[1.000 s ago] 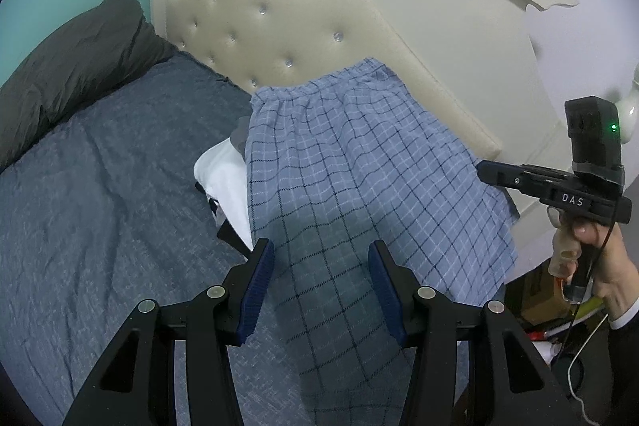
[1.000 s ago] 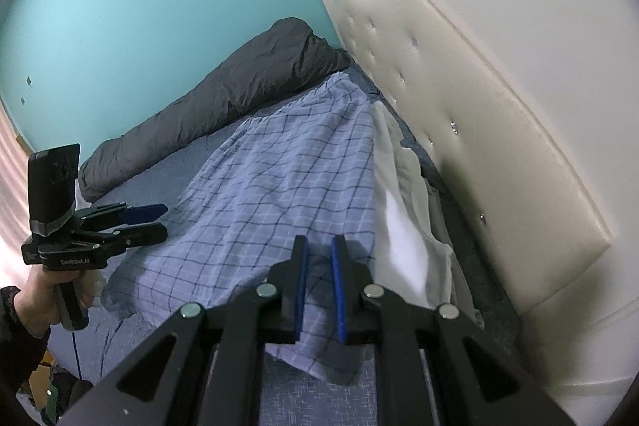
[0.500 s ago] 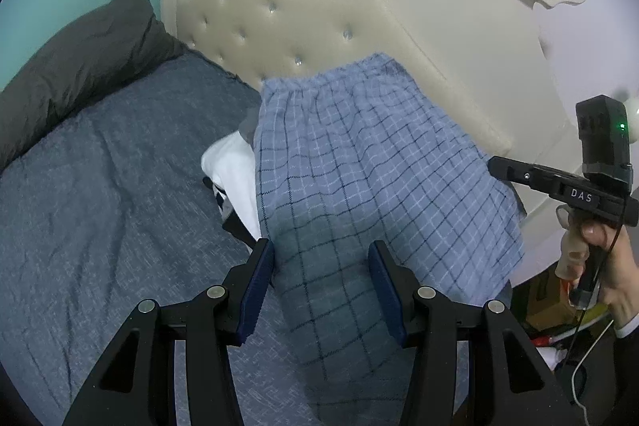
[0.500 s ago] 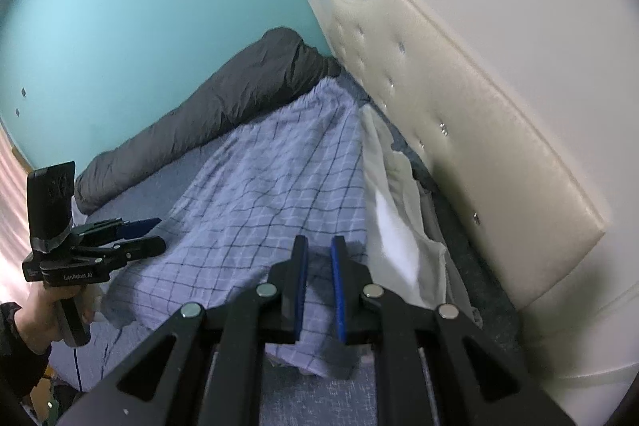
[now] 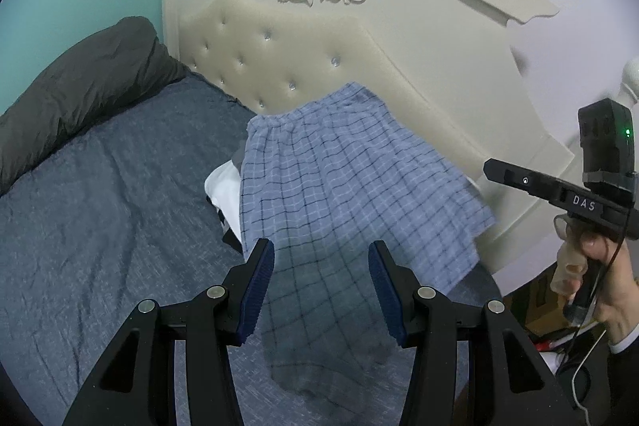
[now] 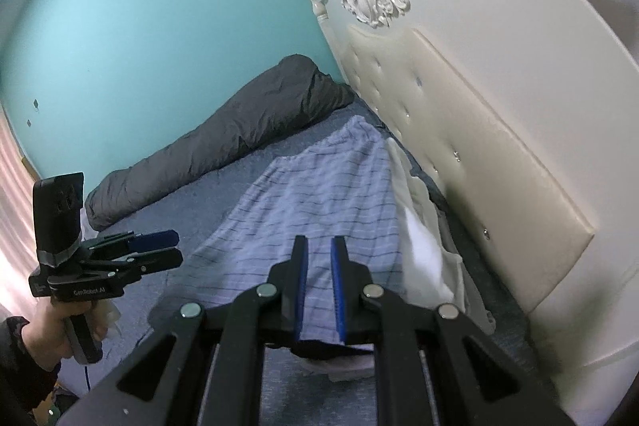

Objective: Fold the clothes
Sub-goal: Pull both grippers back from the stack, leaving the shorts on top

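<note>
Bed (image 5: 100, 226), left gripper (image 5: 321, 290) (tilted down) over checked cloth (image 5: 339, 186)

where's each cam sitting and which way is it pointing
Left wrist: sits on the left gripper, looks down along its open fingers at the plaid garment and headboard; the right hand shows at right.
Right wrist: sits on the right gripper, nearly shut, looks along the bed toward the dark duvet; the left hand shows at left.
Shared: garment, headboard, duvet, each other's gripper.
</note>
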The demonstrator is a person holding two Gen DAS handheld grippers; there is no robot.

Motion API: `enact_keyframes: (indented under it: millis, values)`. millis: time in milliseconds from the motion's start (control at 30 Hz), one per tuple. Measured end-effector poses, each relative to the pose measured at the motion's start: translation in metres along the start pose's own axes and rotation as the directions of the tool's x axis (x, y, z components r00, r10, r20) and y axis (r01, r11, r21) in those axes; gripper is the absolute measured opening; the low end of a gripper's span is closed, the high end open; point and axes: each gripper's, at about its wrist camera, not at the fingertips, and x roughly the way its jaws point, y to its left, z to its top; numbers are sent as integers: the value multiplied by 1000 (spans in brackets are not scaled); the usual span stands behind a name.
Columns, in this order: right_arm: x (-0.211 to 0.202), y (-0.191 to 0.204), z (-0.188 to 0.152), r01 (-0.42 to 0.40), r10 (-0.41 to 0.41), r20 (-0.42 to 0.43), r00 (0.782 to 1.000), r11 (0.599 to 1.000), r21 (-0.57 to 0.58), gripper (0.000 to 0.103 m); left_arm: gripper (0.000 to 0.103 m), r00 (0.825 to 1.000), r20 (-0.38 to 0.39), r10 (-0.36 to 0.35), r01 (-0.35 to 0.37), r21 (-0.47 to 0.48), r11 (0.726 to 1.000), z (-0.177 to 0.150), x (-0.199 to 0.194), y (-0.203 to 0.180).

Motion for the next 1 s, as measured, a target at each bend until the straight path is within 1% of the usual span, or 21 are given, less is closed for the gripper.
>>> enact_keyframes:
  millis: [400,767,1000]
  values:
    - [-32,40,-12,52,-51,58,997,999,-14,11,53,999,49,16,-16,-10,1000,-12,-48,-10]
    - [-63,81,-25,58,-55,86,995,998,-31,11,53,996,87,35,-34,-12,999,-27,-92,-18]
    - [-81,98,-38,66,-66,98,993,998,-2,11,53,993,114,35,-35,-1,999,-36,-116,-22]
